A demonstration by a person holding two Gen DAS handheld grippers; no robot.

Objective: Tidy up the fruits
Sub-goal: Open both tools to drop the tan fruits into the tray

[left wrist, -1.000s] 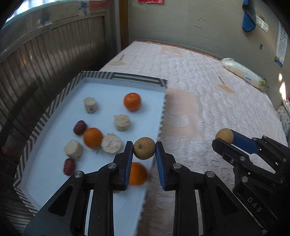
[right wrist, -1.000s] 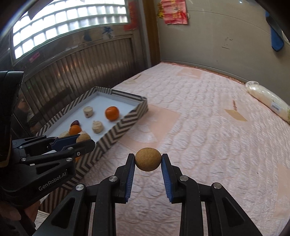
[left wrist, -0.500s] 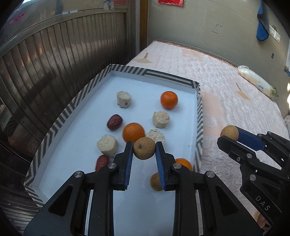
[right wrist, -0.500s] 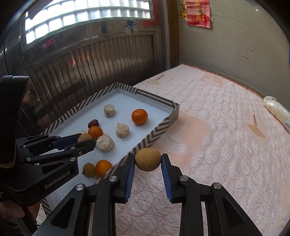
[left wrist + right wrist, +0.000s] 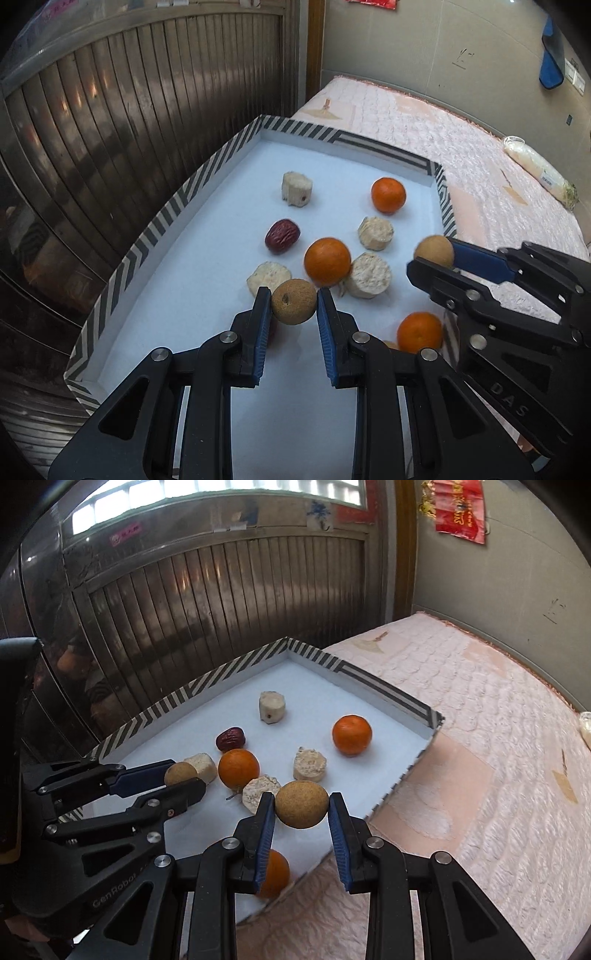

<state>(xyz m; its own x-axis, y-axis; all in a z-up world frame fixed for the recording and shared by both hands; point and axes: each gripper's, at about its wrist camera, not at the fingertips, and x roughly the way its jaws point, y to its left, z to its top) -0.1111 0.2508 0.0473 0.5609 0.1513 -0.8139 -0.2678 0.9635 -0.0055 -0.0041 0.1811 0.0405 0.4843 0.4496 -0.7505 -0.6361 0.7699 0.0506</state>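
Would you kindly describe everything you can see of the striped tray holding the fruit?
The tray is a shallow rectangular box, seemingly cardboard, with low walls in black-and-white chevron stripes and a plain white floor. It sits level at the edge of the pink quilted mattress, beside a ribbed metal door. Loose on its floor lie oranges, a red date and pale cut chunks.

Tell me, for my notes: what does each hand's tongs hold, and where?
Left tongs and right tongs each pinch a round tan-brown fruit at its sides.
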